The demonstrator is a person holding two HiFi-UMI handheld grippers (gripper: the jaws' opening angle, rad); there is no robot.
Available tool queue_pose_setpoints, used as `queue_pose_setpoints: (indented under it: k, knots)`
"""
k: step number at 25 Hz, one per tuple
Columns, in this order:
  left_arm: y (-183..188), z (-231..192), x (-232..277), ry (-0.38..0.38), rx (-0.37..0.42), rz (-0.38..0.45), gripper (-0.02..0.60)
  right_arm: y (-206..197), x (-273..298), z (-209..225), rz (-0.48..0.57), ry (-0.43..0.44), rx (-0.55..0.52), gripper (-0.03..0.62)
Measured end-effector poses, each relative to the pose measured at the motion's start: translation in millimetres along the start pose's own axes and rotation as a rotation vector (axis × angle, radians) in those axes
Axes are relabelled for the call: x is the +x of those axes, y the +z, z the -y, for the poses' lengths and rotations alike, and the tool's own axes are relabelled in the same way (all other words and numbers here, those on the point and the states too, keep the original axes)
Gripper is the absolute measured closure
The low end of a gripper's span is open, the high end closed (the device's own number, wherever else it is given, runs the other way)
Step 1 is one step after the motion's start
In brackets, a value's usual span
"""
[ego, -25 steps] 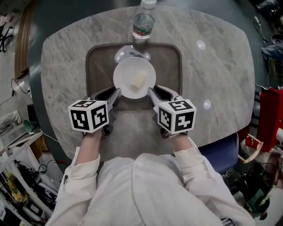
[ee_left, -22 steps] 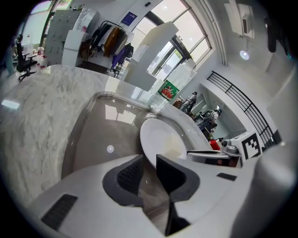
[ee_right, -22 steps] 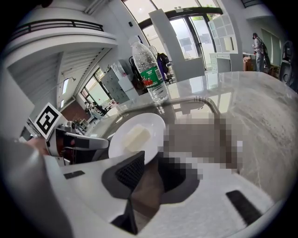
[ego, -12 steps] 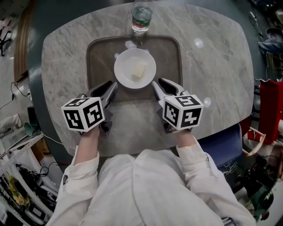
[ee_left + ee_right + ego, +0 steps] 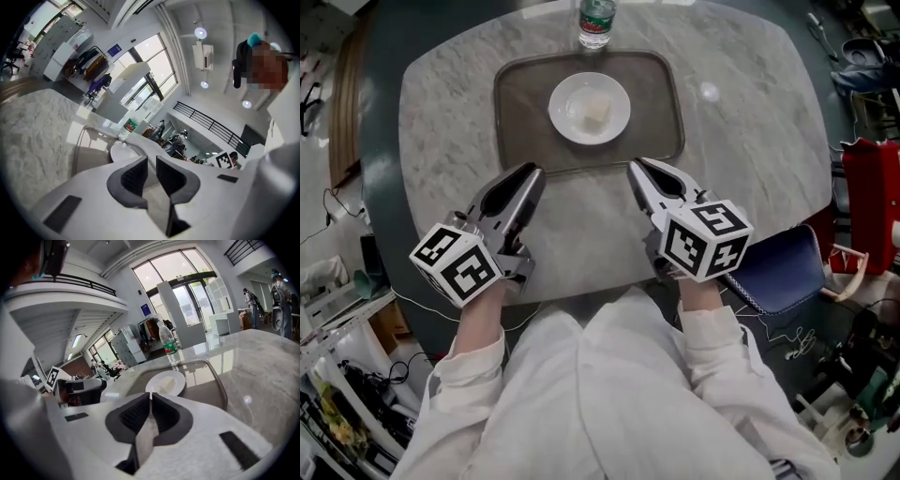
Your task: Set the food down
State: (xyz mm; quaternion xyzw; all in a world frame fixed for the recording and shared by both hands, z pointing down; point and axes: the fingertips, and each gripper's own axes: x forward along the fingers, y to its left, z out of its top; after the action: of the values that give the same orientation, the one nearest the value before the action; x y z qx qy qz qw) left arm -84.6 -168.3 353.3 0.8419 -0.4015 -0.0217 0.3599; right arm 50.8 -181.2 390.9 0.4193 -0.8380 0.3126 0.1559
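Jaws: left gripper (image 5: 532, 172) slightly apart, right gripper (image 5: 635, 167) closed; marble table (image 5: 750, 122), tall windows (image 5: 187, 287).

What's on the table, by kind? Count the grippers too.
Tray: 1
Plate: 1
Food: 1
Bottle: 1
Grippers: 2 (left gripper, right gripper)
Total: 6

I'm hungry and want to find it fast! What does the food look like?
On the big marble table lies a brown tray. In its middle stands a round white plate, and the food is the small pale block on it. The nearby clear water bottle stands tall beyond the tray, not on the plate.
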Motion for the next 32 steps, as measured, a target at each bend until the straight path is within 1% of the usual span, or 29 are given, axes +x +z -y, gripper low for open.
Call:
queue_pose_setpoints:
  k: [2,6,8,10,11,13,15,17,20,28,32]
  knots:
    - [-1.3,15.3,-15.8,-0.050,0.038,0.004,0.525,1.8,-18.1,-17.0,0.046,0.023,-0.012,0.586]
    - [-3.4,50.2,-46.7,-0.193,0.109,0.038,0.546,-0.6,-47.3,-50.6,0.109,0.043,-0.049,0.591]
    - [-8.7,64.5,-61.6,-0.253,0.142,0.048,0.549,-6.8,-59.2,-69.5,0.124,0.083,-0.076,0.591]
    - [-17.8,76.6,-76.2,-0.292,0.168,0.046,0.552,-12.9,-72.5,-85.3,0.143,0.114,-0.082,0.591]
    - [-23.2,81.8,-83.4,-0.304,0.185,0.041,0.554,-15.3,-79.5,-91.5,0.153,0.114,-0.079,0.591]
    - [-35.2,91.8,-96.4,-0.324,0.216,0.026,0.557,-20.3,-93.0,-101.5,0.166,0.093,-0.088,0.591]
    - [-47.7,100.7,-107.1,-0.346,0.223,0.008,0.557,-25.7,-104.4,-108.8,0.171,0.074,-0.105,0.591]
    - [-58.0,106.5,-115.8,-0.361,0.215,-0.002,0.557,-30.2,-112.3,-114.3,0.173,0.070,-0.108,0.591]
    - [-65.2,108.9,-123.6,-0.358,0.201,0.000,0.557,-31.2,-117.6,-122.5,0.173,0.085,-0.116,0.591]
    - [-73.4,124.4,-128.7,-0.343,0.207,0.001,0.557,-34.3,-118.3,-154.8,0.163,0.189,-0.164,0.591]
    - [-78.8,132.3,-123.3,-0.306,0.200,-0.026,0.557,-45.2,-121.0,-166.3,0.123,0.209,-0.217,0.591]
